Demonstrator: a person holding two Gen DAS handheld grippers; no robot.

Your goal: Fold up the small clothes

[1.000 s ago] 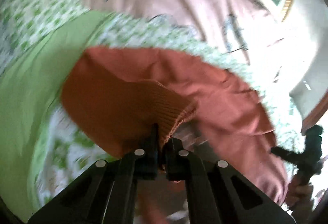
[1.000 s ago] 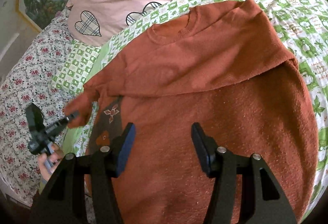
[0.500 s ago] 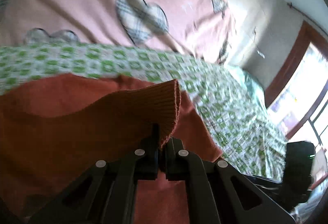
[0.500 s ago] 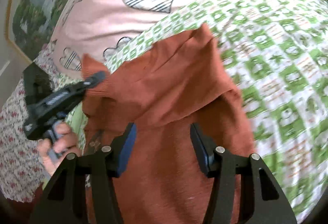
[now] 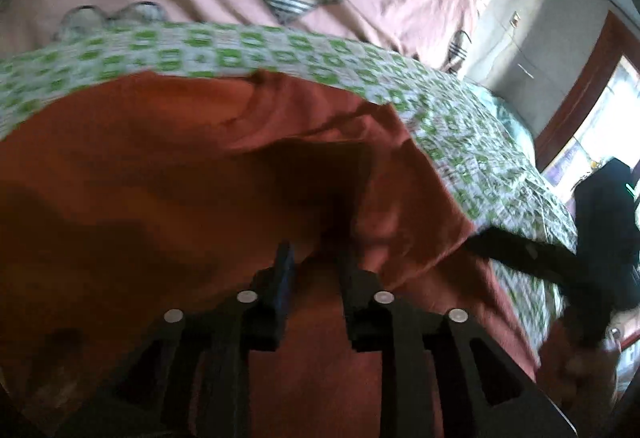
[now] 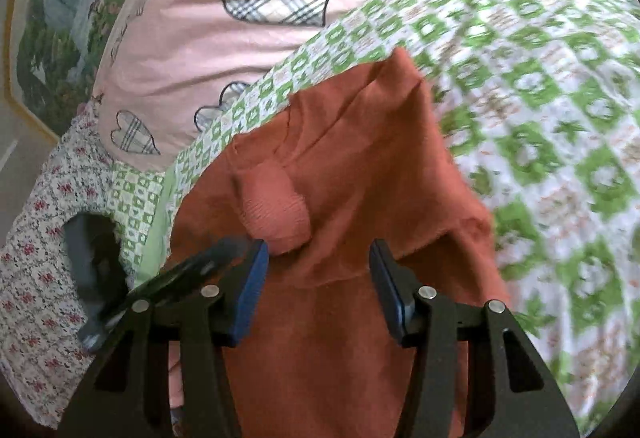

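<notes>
Sweater (image 6: pixel 352 173) lies on the green checked quilt (image 6: pixel 560 85), spread under both my tongs. My left gripper (image 5: pixel 316 262) is parted a little, holding nothing. My right gripper (image 6: pixel 318 270) gapes wide, the ribbed cuff (image 6: pixel 276 205) just beyond it.

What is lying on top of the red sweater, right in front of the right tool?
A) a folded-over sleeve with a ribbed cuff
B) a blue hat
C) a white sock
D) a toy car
A: a sleeve with a ribbed cuff lies across the red sweater just ahead of the open right tool.
</notes>
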